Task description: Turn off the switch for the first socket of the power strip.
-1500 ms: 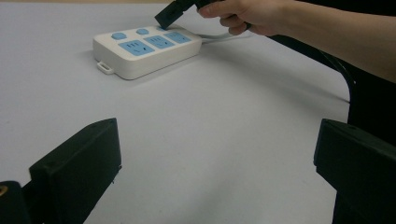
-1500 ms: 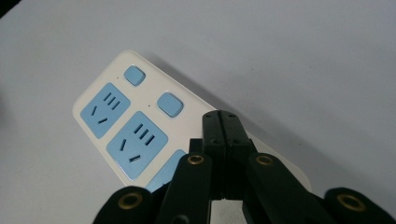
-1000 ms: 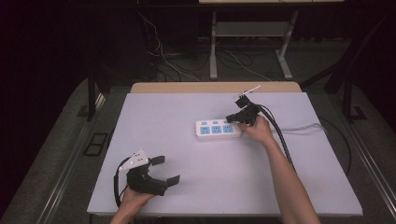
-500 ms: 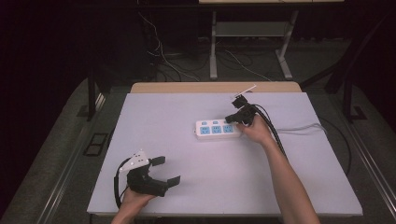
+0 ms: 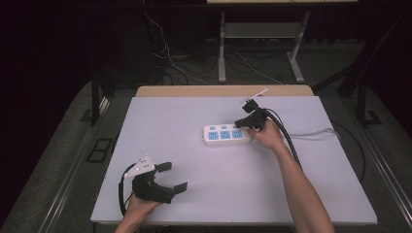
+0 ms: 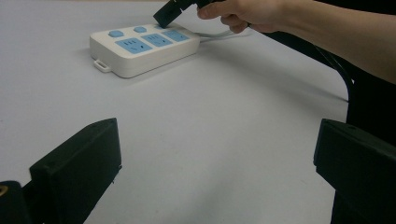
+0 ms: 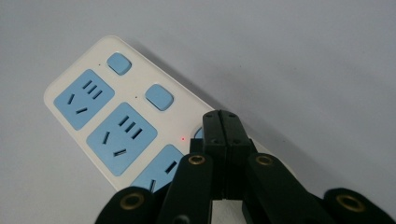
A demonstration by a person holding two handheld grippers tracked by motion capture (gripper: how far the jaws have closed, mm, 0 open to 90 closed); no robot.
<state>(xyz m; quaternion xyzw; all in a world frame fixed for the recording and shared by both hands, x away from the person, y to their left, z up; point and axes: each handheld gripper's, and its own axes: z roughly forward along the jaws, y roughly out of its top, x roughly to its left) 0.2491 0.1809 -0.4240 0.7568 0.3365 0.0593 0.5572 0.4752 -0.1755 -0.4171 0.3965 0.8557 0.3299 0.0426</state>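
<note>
Strip (image 5: 224,135), three sockets, three switches

Little change is seen against the earlier pictures. The right claw (image 5: 239,124), its jaws pressed together, has been eased slightly down toward the white plastic power strip with blue sockets (image 5: 225,134); its tips are now set over the third blue switch button there, beside a small lit red indicator light (image 7: 182,138).
</note>
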